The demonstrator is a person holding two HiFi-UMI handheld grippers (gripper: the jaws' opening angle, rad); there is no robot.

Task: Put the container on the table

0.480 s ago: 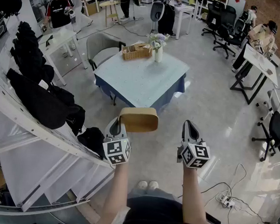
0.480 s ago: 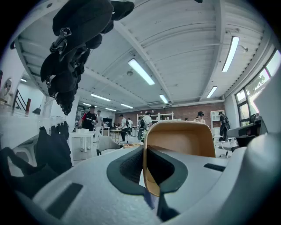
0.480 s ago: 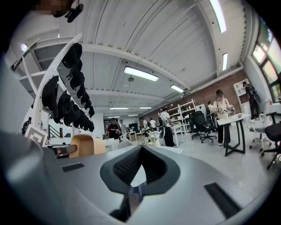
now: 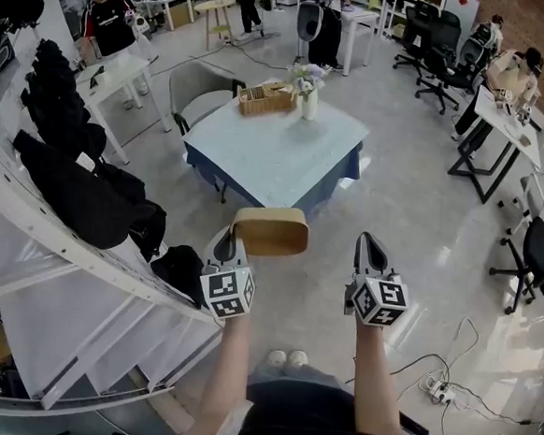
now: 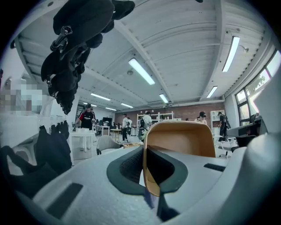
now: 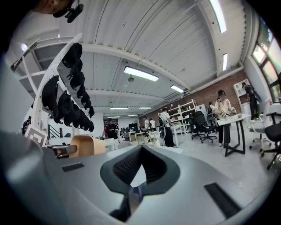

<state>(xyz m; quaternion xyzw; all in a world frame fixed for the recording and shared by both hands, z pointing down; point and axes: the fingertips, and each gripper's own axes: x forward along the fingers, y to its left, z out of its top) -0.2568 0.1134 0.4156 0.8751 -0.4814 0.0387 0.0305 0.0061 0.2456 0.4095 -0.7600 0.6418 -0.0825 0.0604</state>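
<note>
Head view with the two gripper views. The left gripper (image 4: 228,243) has its fingers (image 5: 127,169) closed on one thin wall of the container (image 4: 269,231), a tan tub with rounded corners. In the left gripper view that wall stands edge-on between the two dark pads, and the rest of the tub lies to their right. The container is held in the air above the glossy floor (image 4: 439,244), on the person's side of the counter (image 4: 276,161) and not touching it. The right gripper (image 4: 370,254) is level with the left one and well apart from it. Its fingers are drawn together with nothing between them (its own view shows only a small wedge of background above the meeting pads, and the container off to the left). The counter has a pale top over a blue skirt. It carries a basket (image 4: 264,100) and a vase (image 4: 308,103) of flowers near its far edge, and its near half is bare. A grey chair (image 4: 196,91) stands at the counter's far left corner. Dark garments (image 4: 67,139) hang along a white rack (image 4: 29,211) at the left.
</note>
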